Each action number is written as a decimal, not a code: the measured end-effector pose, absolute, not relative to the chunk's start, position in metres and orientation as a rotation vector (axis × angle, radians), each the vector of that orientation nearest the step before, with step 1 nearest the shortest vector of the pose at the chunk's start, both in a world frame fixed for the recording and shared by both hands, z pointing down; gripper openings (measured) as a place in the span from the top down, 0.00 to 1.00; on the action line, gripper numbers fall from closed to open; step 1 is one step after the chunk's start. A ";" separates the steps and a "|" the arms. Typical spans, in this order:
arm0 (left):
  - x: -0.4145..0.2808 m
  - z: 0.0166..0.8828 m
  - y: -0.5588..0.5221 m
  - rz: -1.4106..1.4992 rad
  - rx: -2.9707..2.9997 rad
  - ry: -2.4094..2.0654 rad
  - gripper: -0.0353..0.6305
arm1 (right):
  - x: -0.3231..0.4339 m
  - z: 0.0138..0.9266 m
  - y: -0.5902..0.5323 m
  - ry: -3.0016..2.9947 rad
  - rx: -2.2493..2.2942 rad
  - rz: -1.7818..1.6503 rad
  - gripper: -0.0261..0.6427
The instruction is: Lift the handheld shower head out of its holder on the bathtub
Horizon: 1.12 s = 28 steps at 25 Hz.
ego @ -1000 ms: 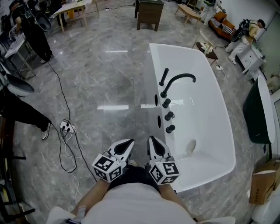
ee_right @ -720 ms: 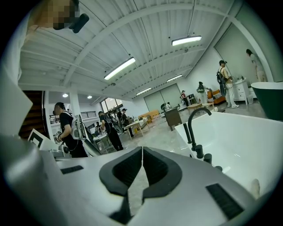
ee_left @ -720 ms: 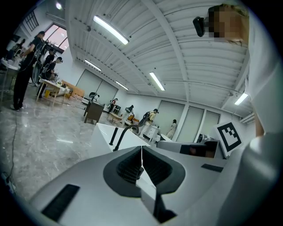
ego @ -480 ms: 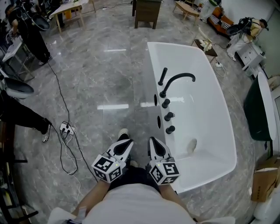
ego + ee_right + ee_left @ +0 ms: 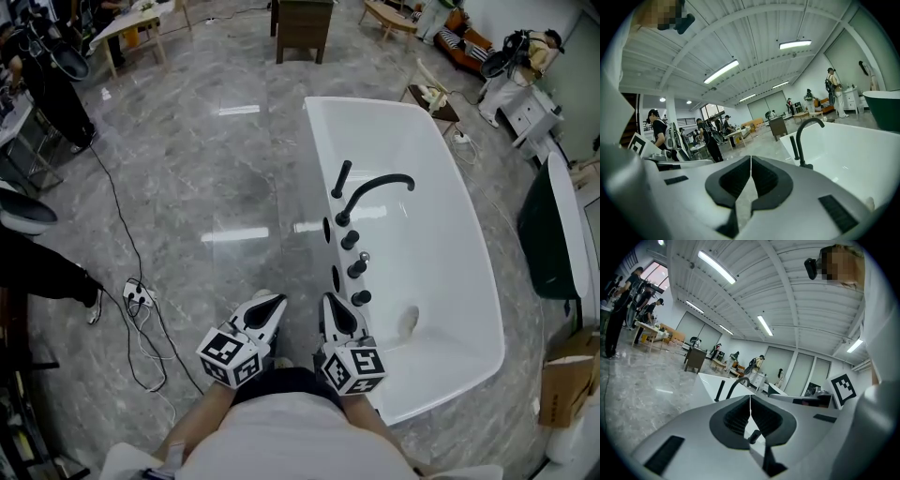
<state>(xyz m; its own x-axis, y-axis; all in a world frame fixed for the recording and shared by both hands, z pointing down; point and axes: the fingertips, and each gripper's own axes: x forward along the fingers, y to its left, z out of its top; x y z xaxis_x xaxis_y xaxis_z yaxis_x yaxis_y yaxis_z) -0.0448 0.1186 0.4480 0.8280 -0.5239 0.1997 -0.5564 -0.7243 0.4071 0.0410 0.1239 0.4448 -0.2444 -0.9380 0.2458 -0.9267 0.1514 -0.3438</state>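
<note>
The handheld shower head (image 5: 341, 178) is a slim black wand standing upright in its holder on the left rim of the white bathtub (image 5: 441, 169). Beside it are a curved black spout (image 5: 377, 188) and three black knobs (image 5: 356, 269). My left gripper (image 5: 272, 302) and right gripper (image 5: 330, 300) hang side by side over the floor, short of the tub's near corner, both shut and empty. In the left gripper view the wand (image 5: 720, 391) shows far beyond the shut left gripper (image 5: 750, 401). The right gripper view shows the wand (image 5: 793, 147) beyond the shut right gripper (image 5: 750, 164).
A power strip with cables (image 5: 139, 295) lies on the marble floor at left. A dark green tub (image 5: 548, 244) and a cardboard box (image 5: 567, 384) stand at right. A wooden cabinet (image 5: 302, 28) and people by tables are farther back.
I have stepped forward towards the tub with both grippers. The tub and its fittings now sit lower and nearer in the head view. Both grippers stay shut.
</note>
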 end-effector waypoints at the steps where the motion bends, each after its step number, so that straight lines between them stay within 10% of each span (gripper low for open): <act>1: -0.043 0.447 0.110 0.097 2.557 -0.795 0.93 | 0.042 0.443 0.116 2.361 -1.919 -0.665 0.93; 28: -0.062 0.437 -0.107 0.085 2.599 -0.625 0.93 | 0.019 0.433 -0.090 2.267 -2.031 -0.595 0.93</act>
<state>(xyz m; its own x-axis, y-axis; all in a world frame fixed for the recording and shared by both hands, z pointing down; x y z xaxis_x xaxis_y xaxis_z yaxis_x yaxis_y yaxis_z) -0.0622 -0.1070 0.4370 0.8946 -0.4157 0.1641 -0.4445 -0.7894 0.4235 0.0186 -0.0897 0.4333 -0.1415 -0.9648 0.2217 -0.9493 0.0687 -0.3067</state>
